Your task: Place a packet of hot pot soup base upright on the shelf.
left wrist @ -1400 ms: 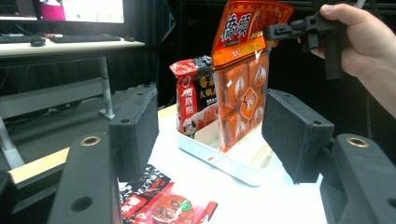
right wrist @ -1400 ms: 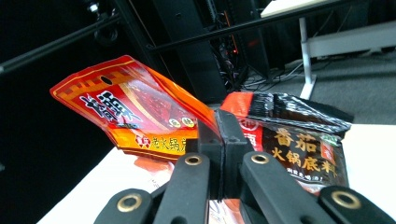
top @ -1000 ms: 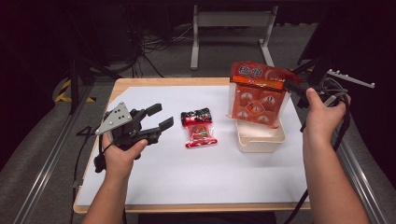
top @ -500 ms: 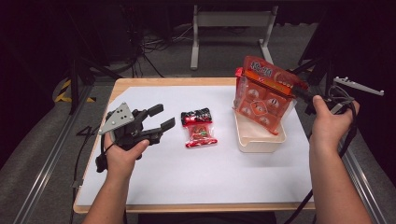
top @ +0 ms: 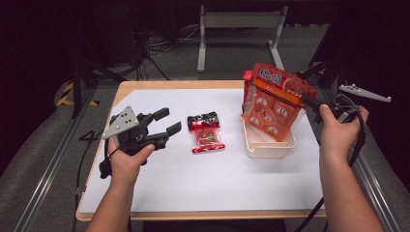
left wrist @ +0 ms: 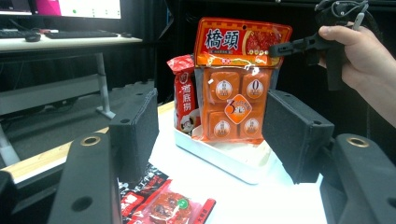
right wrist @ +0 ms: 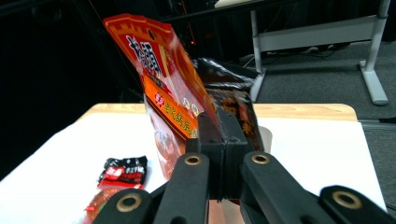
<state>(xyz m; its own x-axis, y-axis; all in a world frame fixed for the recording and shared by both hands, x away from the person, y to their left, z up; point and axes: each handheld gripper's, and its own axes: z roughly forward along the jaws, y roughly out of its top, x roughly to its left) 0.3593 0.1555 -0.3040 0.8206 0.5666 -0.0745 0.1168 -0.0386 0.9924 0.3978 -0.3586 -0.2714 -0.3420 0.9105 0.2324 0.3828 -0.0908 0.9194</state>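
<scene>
My right gripper (top: 309, 102) sits at about three o'clock on the table (top: 232, 193), its fingers clamped flat on the top corner of the orange snack bag (top: 273, 104); in the right gripper view the two black pads meet with the bag's edge pinched between them (right wrist: 223, 140). The bag stands tilted, its lower end down inside the cream tray (top: 263, 147) at roughly two o'clock, and a red packet (left wrist: 184, 100) stands in the tray just beside it, towards nine o'clock as the left gripper view shows it. My left gripper (top: 164, 126) rests at about nine o'clock, well apart from the tray, its fingers parted a moderate way with nothing between them. Between the two grippers, near the middle of the table, lie two small packets: a black and red sachet (top: 203, 120) and, touching it on the six o'clock side, a red pouch (top: 208, 140), both flat on the white sheet.
</scene>
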